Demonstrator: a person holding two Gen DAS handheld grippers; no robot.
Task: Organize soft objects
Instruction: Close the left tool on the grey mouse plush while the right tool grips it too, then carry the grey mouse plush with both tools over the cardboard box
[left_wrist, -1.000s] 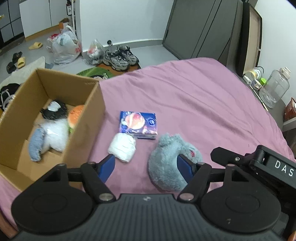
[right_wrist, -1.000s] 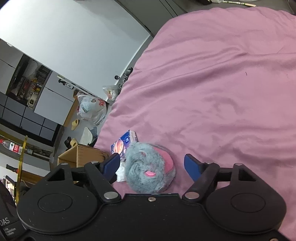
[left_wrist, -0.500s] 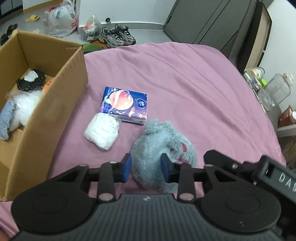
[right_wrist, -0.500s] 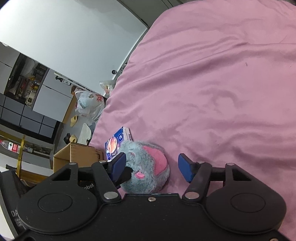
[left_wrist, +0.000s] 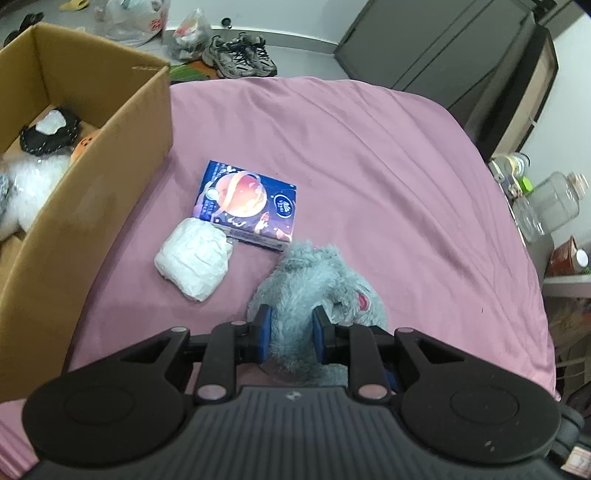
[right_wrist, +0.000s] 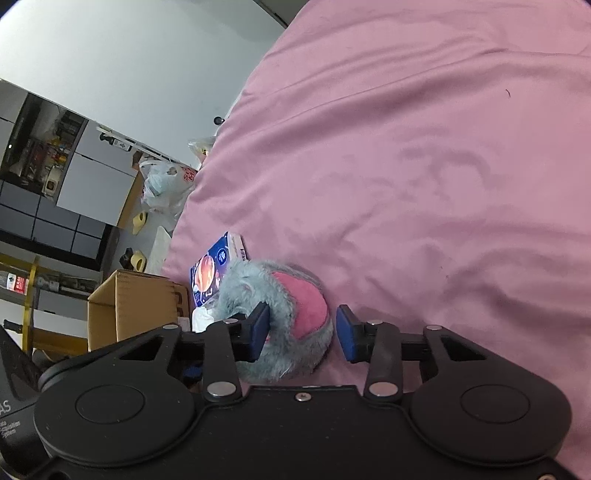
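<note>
Both grippers have come down onto the fluffy grey plush toy with pink patches (left_wrist: 314, 280) since a second ago, when their blue pads stood wide apart above it. Now the left gripper (left_wrist: 291, 334) is pinching a tuft of the toy's grey fur, its pads pressing into the pile from both sides, the jaws still drawing in a little. The right gripper (right_wrist: 302, 334) is closing around the toy's rounded end with the pink suede patch; its left pad is sinking into the fur, while its right pad is standing just beside the pink patch with a thin gap showing, so the squeeze is not yet complete.

The toy is lying on the mauve-pink bedsheet (left_wrist: 369, 155), near the bed's front edge. Just beyond it, a dark-blue rectangular tissue pack printed with an orange planet (left_wrist: 245, 206) is lying flat, and a crumpled white soft bundle (left_wrist: 194, 260) is touching the pack's near corner. To the left, an open brown cardboard box (left_wrist: 110, 177) is sitting on the sheet, holding a white fluffy item, a black piece and something orange. Grey sneakers (left_wrist: 242, 55) are resting on the floor past the bed.
</note>
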